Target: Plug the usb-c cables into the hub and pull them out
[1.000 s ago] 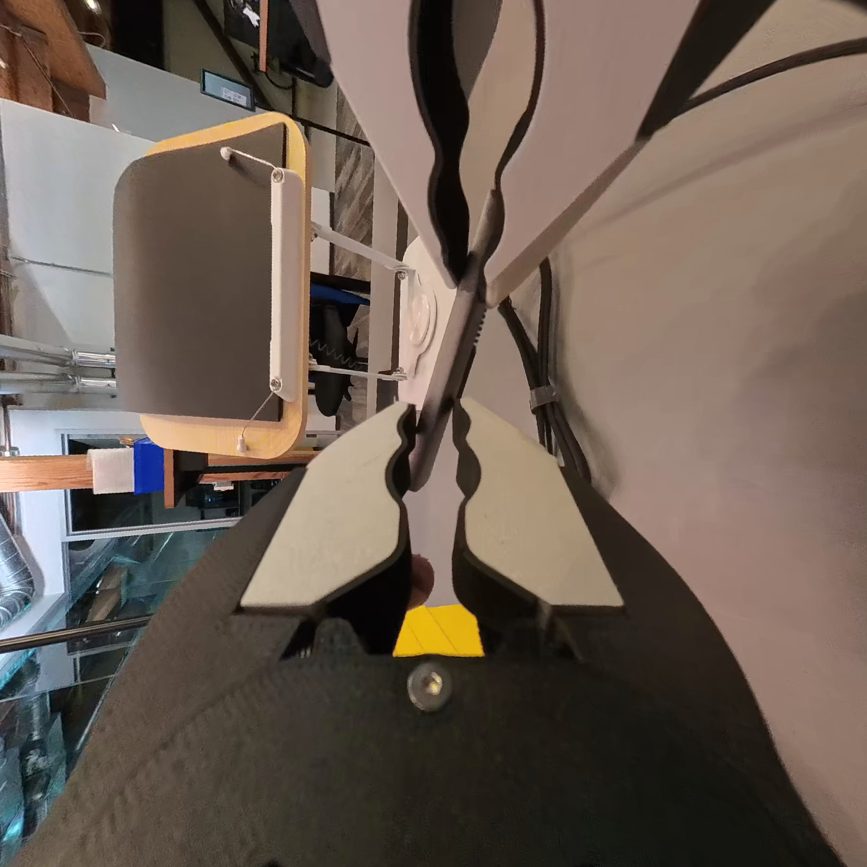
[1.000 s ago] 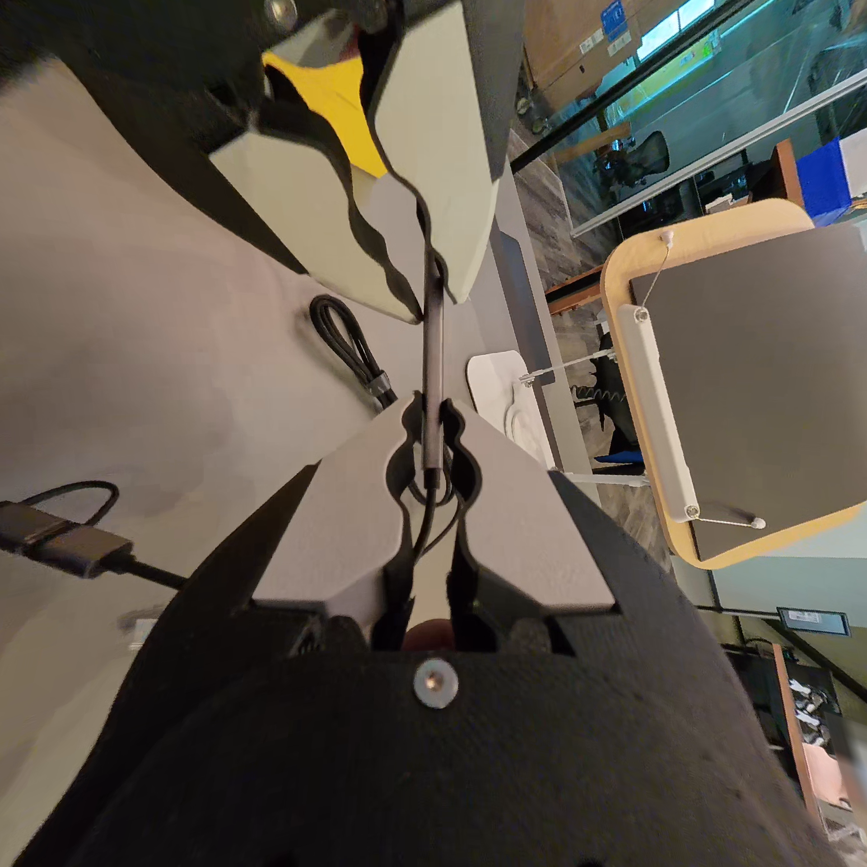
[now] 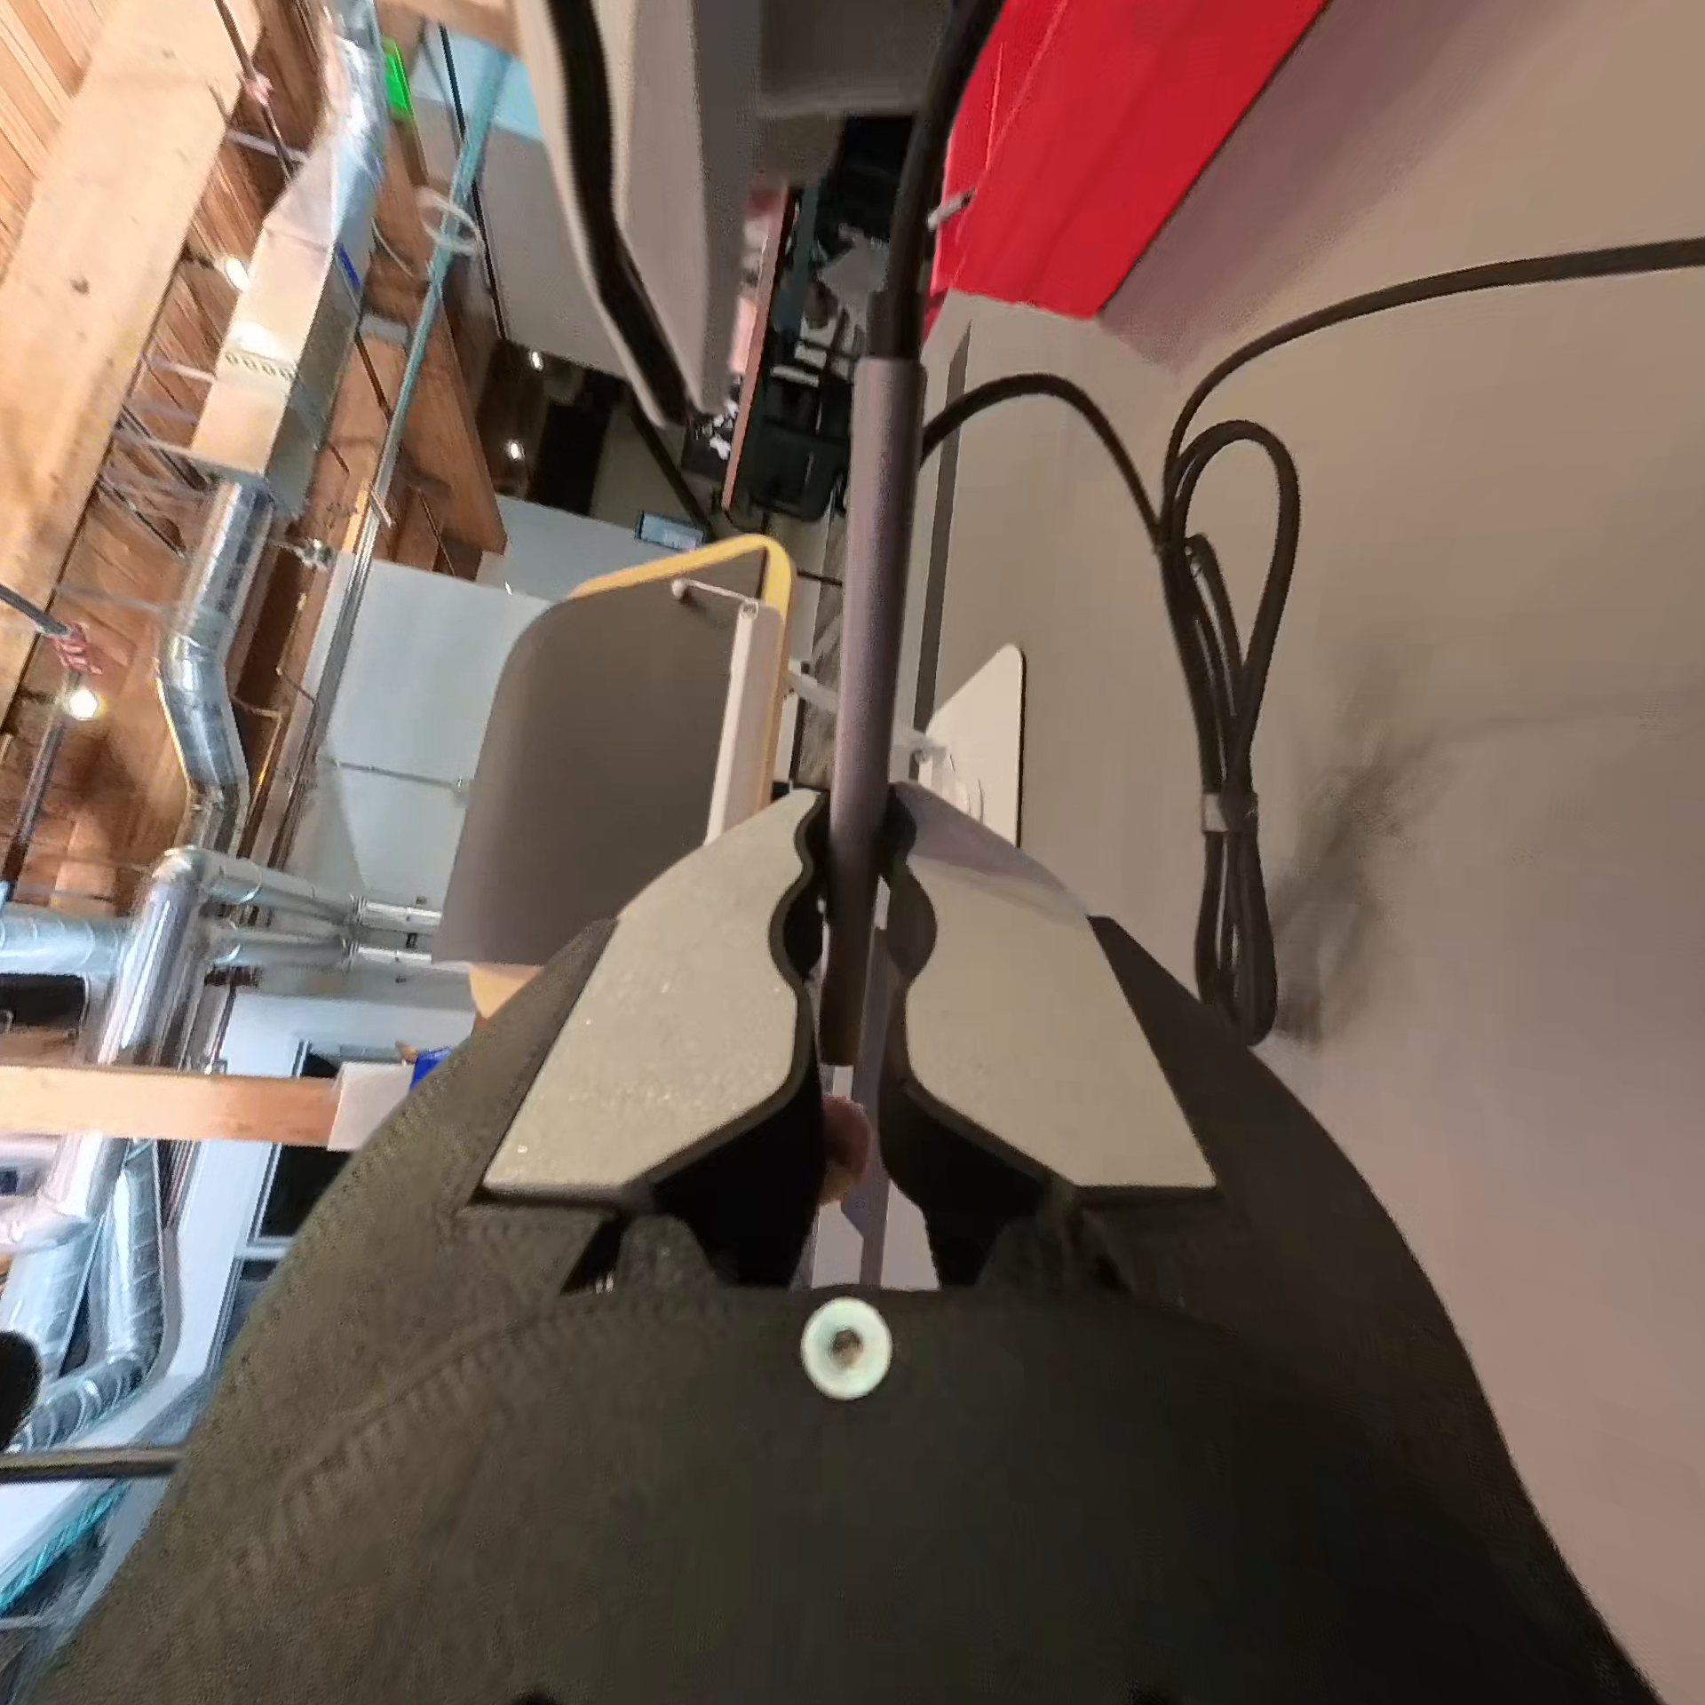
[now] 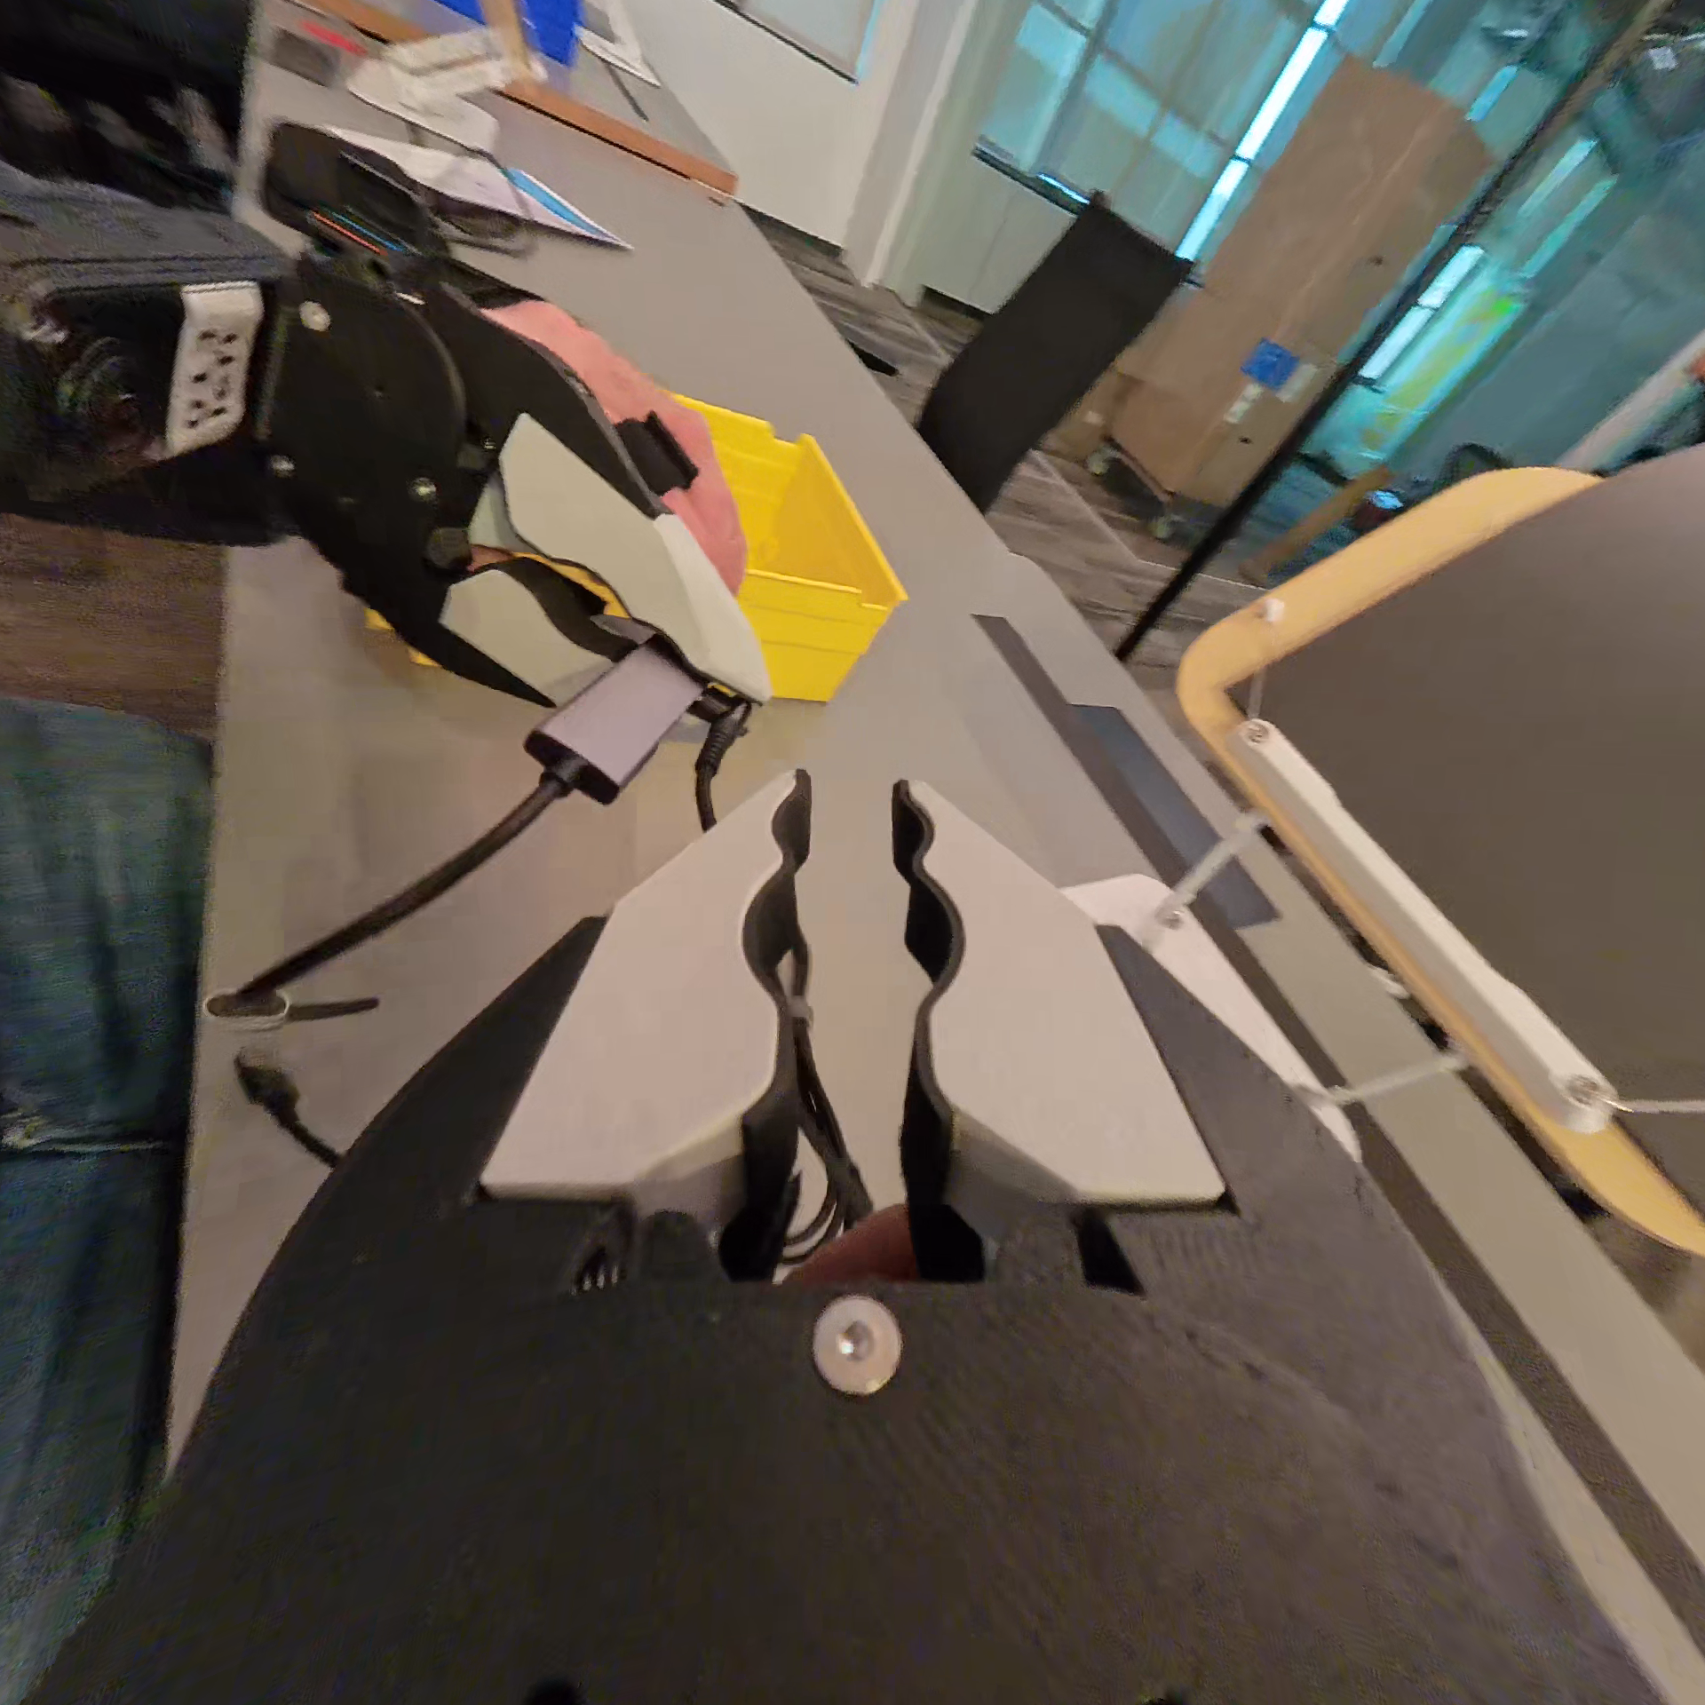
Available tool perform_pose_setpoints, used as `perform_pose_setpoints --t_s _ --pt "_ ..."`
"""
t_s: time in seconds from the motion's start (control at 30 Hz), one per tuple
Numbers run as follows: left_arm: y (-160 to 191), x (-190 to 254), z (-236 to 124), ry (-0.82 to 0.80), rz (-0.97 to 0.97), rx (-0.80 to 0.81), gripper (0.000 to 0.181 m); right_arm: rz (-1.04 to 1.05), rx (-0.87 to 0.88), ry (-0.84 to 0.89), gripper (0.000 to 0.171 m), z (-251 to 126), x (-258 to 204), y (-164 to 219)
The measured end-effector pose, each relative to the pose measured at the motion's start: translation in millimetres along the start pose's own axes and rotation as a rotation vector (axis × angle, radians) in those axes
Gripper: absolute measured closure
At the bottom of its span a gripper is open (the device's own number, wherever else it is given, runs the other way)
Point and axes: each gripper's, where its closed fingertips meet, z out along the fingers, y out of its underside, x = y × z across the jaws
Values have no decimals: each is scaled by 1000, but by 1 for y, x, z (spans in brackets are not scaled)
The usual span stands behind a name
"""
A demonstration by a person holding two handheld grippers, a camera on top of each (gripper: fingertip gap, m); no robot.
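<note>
The hub [image 3: 863, 701] is pinched edge-on between the fingers of my left gripper [image 3: 853, 830], a slim dark grey bar running straight out past the fingertips, with its own black lead [image 3: 913, 184] leaving the far end. From my right gripper's camera the same hub [image 4: 614, 724] sticks out of the left gripper [image 4: 710, 673] ahead and to the left, held above the grey table [image 4: 830, 323], and a black cable [image 4: 710, 766] hangs from near the end inside the fingers; I cannot tell whether its plug is seated. My right gripper [image 4: 851, 793] is spread apart with nothing between the tips, though thin black cables [image 4: 812, 1107] show down in the gap along the left finger; I cannot tell whether they touch it. A loose plug [image 4: 268, 1093] lies on the table to the left of it. To the right of my left gripper, a tied coil of black cable [image 3: 1227, 738] rests on the table. Behind the left gripper sits a yellow bin [image 4: 803, 554].
</note>
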Motion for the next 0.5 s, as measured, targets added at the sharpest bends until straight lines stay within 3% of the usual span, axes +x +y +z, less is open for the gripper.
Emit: perform_pose_setpoints --t_s 0.2,0.3,0.5 --pt "-25 -18 -13 4 -115 106 173 153 116 -290 166 8 -27 -10" --pt "-37 -24 -18 11 -154 162 173 320 224 -418 145 9 -32 -20" --pt "-60 -29 -27 43 -225 277 173 530 379 -612 135 1 -41 -34"
